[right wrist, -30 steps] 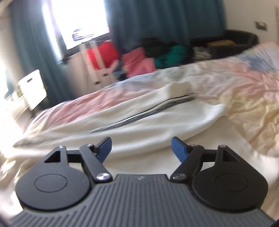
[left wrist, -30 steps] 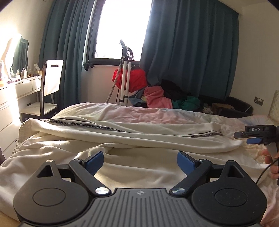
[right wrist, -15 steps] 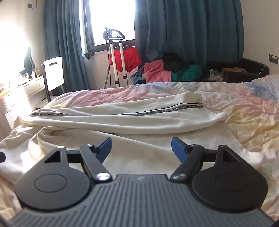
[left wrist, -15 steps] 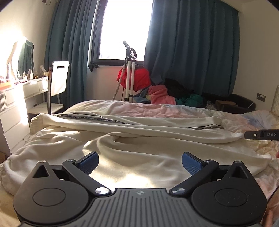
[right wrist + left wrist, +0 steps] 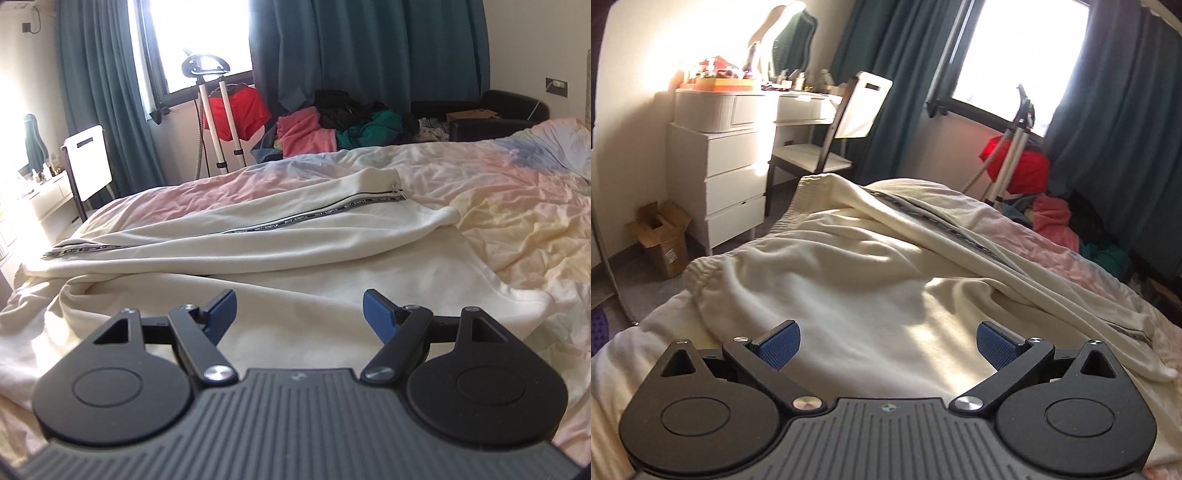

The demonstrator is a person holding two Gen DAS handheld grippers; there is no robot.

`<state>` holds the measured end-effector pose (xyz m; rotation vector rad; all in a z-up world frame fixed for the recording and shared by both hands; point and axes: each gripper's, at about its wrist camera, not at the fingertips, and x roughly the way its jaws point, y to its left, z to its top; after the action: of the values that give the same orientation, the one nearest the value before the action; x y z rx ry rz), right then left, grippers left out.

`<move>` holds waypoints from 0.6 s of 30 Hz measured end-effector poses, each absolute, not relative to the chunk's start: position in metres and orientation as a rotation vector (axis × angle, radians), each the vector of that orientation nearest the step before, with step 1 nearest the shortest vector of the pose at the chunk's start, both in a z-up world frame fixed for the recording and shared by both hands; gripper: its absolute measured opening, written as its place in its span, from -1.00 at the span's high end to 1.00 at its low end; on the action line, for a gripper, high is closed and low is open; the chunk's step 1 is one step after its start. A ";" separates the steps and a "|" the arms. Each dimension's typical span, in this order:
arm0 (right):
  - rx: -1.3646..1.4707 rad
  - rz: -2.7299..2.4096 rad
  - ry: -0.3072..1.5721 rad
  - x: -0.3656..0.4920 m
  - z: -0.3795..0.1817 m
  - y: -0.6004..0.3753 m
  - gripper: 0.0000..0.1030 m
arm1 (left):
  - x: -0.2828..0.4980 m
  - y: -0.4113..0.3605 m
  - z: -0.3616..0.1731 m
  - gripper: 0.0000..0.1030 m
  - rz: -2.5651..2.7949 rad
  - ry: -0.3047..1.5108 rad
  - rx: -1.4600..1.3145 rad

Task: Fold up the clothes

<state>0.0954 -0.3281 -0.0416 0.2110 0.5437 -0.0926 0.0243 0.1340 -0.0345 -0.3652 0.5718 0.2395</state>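
Note:
Cream trousers (image 5: pixel 871 280) with a dark lettered side stripe (image 5: pixel 317 218) lie spread across the bed, one leg folded over the other. In the left wrist view the elastic waistband (image 5: pixel 701 269) sits at the left near the bed's edge. In the right wrist view the trousers (image 5: pixel 295 258) stretch from left to the leg cuffs (image 5: pixel 391 181) at the right. My left gripper (image 5: pixel 888 345) is open and empty, just above the cloth near the waist. My right gripper (image 5: pixel 299 314) is open and empty above the near leg.
The bed (image 5: pixel 517 192) has a crumpled pastel sheet. A white dresser (image 5: pixel 716 177) with a chair (image 5: pixel 846 122) stands left of the bed, a cardboard box (image 5: pixel 661 236) on the floor. A garment steamer (image 5: pixel 214 118) and a clothes pile (image 5: pixel 332 125) stand by the curtains.
The left gripper has swung left and now faces the waistband end and the dresser. The right gripper's view has steadied and moved slightly closer. Both stay open.

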 end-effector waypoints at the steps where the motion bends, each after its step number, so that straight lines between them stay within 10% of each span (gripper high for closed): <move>1: 0.211 -0.101 0.555 0.096 -0.043 -0.329 -0.50 | 0.023 0.147 -0.032 -0.99 0.254 0.585 -0.400; 18: 0.500 -0.349 0.606 0.099 -0.064 -0.394 -0.50 | 0.034 0.270 -0.089 -0.95 0.230 0.762 -0.949</move>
<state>0.0988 -0.3942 -0.0636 0.4997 0.6065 -0.3486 0.0340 0.2696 -0.0893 -0.9491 0.7623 0.2302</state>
